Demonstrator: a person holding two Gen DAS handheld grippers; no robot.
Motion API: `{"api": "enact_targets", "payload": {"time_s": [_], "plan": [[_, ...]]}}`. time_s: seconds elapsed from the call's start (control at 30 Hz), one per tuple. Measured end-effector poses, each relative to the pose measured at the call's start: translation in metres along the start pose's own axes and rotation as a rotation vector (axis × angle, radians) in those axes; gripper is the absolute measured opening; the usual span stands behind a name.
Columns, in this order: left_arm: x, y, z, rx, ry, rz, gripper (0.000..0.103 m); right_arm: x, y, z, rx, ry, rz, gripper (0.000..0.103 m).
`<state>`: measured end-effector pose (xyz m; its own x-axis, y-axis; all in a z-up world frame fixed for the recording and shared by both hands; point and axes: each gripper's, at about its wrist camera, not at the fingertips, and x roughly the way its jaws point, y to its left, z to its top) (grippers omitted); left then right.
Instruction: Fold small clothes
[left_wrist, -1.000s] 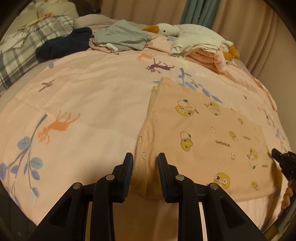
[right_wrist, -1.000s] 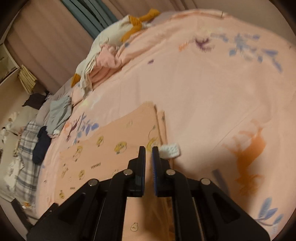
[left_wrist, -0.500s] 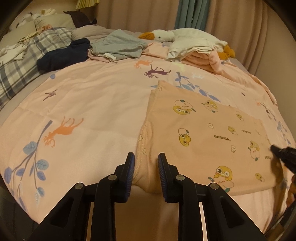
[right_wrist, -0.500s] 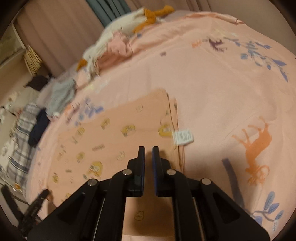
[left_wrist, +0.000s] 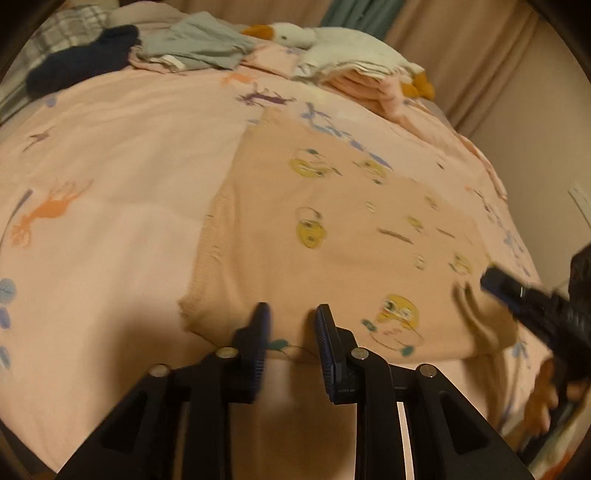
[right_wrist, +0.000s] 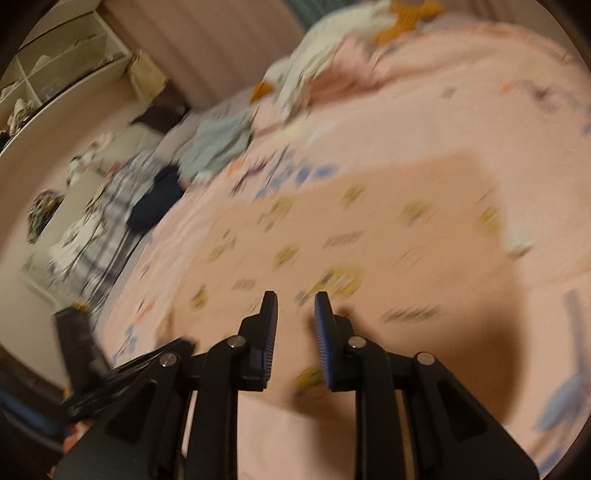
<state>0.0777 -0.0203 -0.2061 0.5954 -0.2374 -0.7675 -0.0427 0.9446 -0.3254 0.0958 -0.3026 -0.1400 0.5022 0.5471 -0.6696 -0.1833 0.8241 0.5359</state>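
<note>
Bed covered by a pink sheet printed with orange and purple deer and blue leaves. Flat on it near the front edge: a folded peach garment with yellow cartoon prints, a white tag at one edge. Along the far side: a dark navy item, a grey-green garment, a white goose plush over folded pink and white cloth.

Lying bare left of the peach garment: pink bedspread. Crowding the far edge: goose plush, grey clothes, navy garment.
</note>
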Motion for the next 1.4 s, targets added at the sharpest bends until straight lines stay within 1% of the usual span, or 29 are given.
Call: {"api": "enact_targets", "payload": {"time_s": [0.03, 0.13, 0.17, 0.2, 0.27, 0.33, 0.37, 0.4, 0.43, 0.47, 0.5, 0.57, 0.6, 0.67, 0.73, 0.77, 0.83, 0.87, 0.9, 0.93, 0.97, 1.0, 1.07, 1.13, 1.23, 1.3, 1.4], "plan": [[0.000, -0.002, 0.000, 0.013, 0.006, 0.004, 0.025, 0.009, 0.006, -0.005, -0.026, 0.031, -0.006, 0.022], [0.000, -0.005, 0.001, 0.015, 0.041, 0.026, 0.025, 0.030, 0.025, -0.027, -0.148, 0.125, -0.093, 0.022], [-0.001, -0.006, 0.001, 0.009, 0.050, 0.031, 0.025, 0.036, 0.030, -0.035, -0.184, 0.142, -0.120, 0.022], [-0.003, -0.006, 0.000, 0.007, 0.053, 0.036, 0.025, 0.041, 0.035, -0.043, -0.232, 0.131, -0.160, 0.021], [-0.009, -0.007, -0.003, 0.021, 0.059, 0.034, 0.025, 0.043, 0.037, -0.045, -0.269, 0.107, -0.184, 0.022], [-0.017, -0.008, -0.006, 0.037, 0.096, 0.004, 0.025, 0.039, 0.033, -0.042, -0.241, 0.105, -0.160, 0.025], [-0.020, -0.007, -0.008, 0.018, 0.124, -0.032, 0.027, 0.035, 0.028, -0.041, -0.183, 0.081, -0.117, 0.026], [-0.021, -0.005, -0.010, -0.006, 0.140, -0.073, 0.036, 0.032, 0.020, -0.039, -0.134, 0.058, -0.083, 0.029], [-0.021, 0.000, -0.012, -0.052, 0.153, -0.143, 0.047, 0.030, 0.016, -0.039, -0.103, 0.052, -0.065, 0.031], [-0.020, 0.005, -0.013, -0.104, 0.154, -0.206, 0.050, 0.031, 0.015, -0.036, -0.092, 0.062, -0.061, 0.031], [-0.020, 0.009, -0.014, -0.140, 0.154, -0.233, 0.051, 0.030, 0.017, -0.033, -0.109, 0.057, -0.073, 0.031], [-0.017, 0.017, -0.013, -0.202, 0.152, -0.263, 0.052, 0.027, 0.031, -0.026, -0.166, 0.028, -0.122, 0.031], [-0.015, 0.019, -0.012, -0.217, 0.150, -0.266, 0.052, 0.024, 0.040, -0.023, -0.195, 0.015, -0.143, 0.033], [-0.010, 0.025, -0.009, -0.268, 0.124, -0.293, 0.052, 0.017, 0.057, -0.010, -0.239, -0.027, -0.169, 0.043], [-0.004, 0.032, -0.006, -0.332, 0.101, -0.324, 0.052, 0.013, 0.062, 0.000, -0.257, -0.061, -0.155, 0.068], [-0.001, 0.035, -0.005, -0.362, 0.093, -0.338, 0.052, 0.011, 0.066, 0.004, -0.263, -0.075, -0.147, 0.070], [0.004, 0.040, 0.000, -0.403, 0.066, -0.360, 0.052, 0.010, 0.068, 0.010, -0.245, -0.111, -0.158, 0.070], [0.006, 0.042, 0.002, -0.415, 0.048, -0.366, 0.052, 0.010, 0.066, 0.012, -0.209, -0.128, -0.151, 0.071], [0.008, 0.043, 0.003, -0.426, 0.029, -0.372, 0.052, 0.014, 0.061, 0.013, -0.176, -0.119, -0.122, 0.072], [0.011, 0.045, 0.005, -0.441, 0.008, -0.377, 0.052, 0.016, 0.058, 0.013, -0.154, -0.103, -0.094, 0.071], [0.012, 0.046, 0.006, -0.455, -0.013, -0.381, 0.052, 0.023, 0.050, 0.014, -0.113, -0.058, -0.035, 0.069], [0.013, 0.048, 0.006, -0.464, -0.029, -0.383, 0.052, 0.027, 0.044, 0.013, -0.081, -0.033, -0.007, 0.067], [0.014, 0.049, 0.008, -0.475, -0.054, -0.382, 0.052, 0.036, 0.034, 0.012, -0.010, 0.002, 0.014, 0.066], [0.014, 0.049, 0.009, -0.480, -0.071, -0.373, 0.052, 0.043, 0.025, 0.010, 0.031, 0.028, 0.013, 0.060], [0.016, 0.046, 0.014, -0.484, -0.099, -0.347, 0.052, 0.051, 0.010, 0.008, 0.075, 0.045, -0.018, 0.059], [0.019, 0.042, 0.017, -0.467, -0.115, -0.315, 0.052, 0.055, 0.002, 0.006, 0.109, 0.066, -0.020, 0.056], [0.022, 0.036, 0.021, -0.424, -0.124, -0.258, 0.052, 0.055, 0.002, 0.005, 0.095, 0.067, -0.017, 0.052]]}}
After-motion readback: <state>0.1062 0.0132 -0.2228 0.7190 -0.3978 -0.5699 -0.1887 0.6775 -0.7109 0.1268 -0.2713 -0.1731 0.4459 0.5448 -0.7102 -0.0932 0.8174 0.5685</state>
